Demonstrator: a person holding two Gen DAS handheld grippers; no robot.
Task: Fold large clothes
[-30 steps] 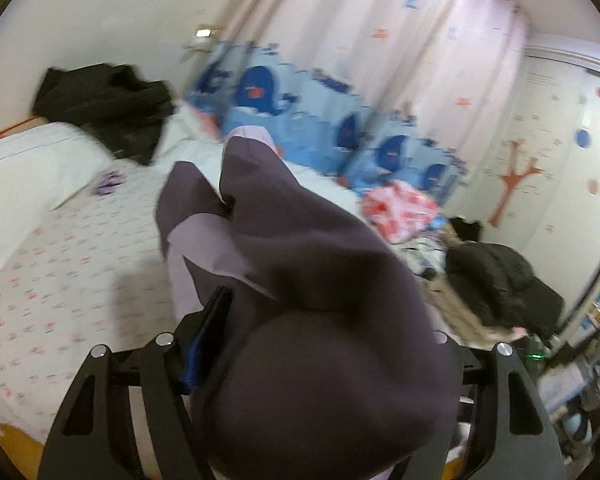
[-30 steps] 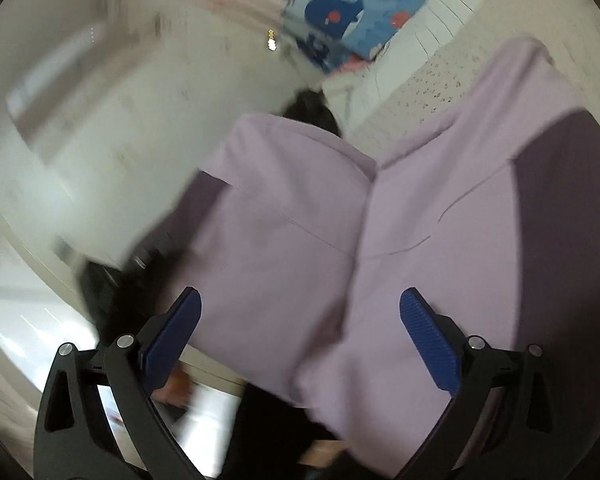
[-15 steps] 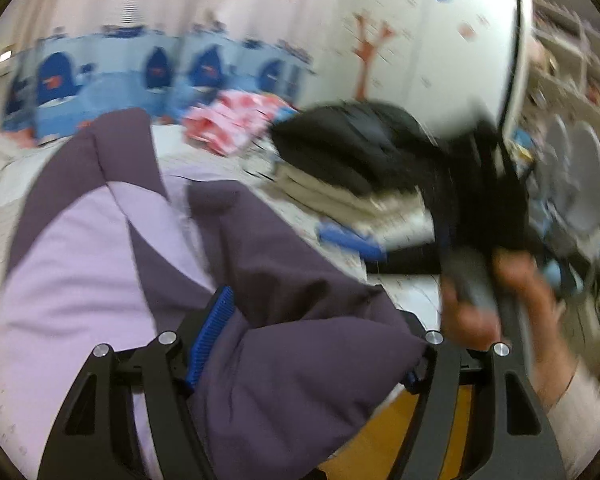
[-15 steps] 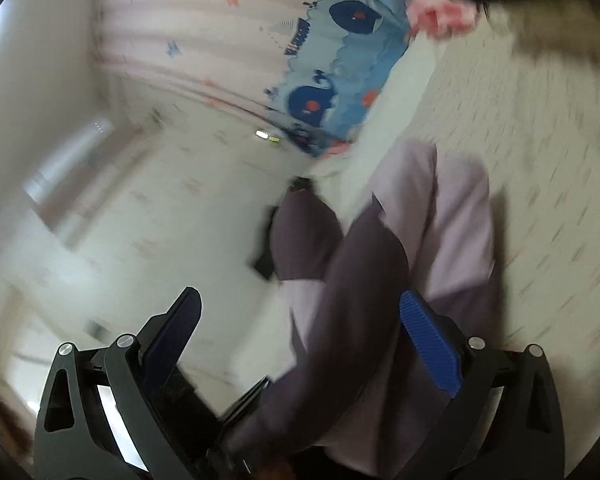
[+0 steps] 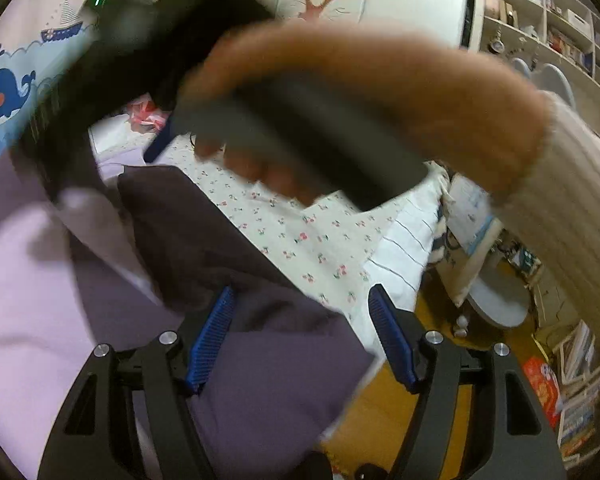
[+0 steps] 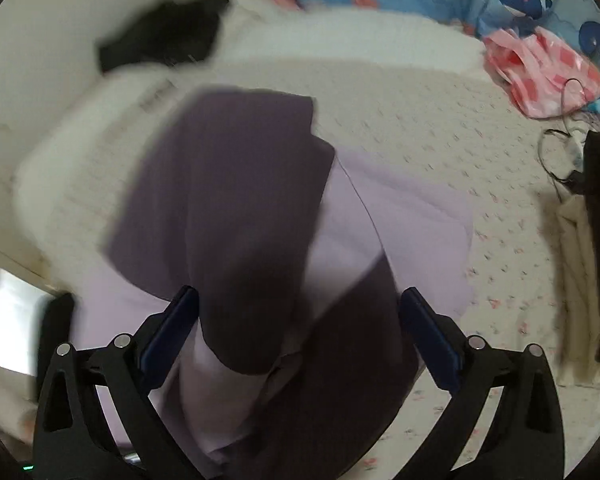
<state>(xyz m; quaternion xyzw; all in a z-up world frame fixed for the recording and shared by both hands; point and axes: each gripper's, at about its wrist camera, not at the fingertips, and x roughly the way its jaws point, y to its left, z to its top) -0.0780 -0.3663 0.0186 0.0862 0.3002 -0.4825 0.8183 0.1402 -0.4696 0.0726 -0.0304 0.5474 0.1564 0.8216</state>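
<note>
Step in hand: laying the garment [image 6: 236, 200] on the bed [image 6: 440, 140], frame centre. Left gripper [image 5: 300, 336] and right gripper [image 6: 296, 344] both stand wide, cloth between the jaws; grip uncertain. Next: square the fold, flatten edges.

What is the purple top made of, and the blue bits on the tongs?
The two-tone purple top looks like soft matte knit cloth: it drapes and creases without shine. The ridged blue pads on the left tongs look like rubber or plastic, judging by their fine ribs.
</note>
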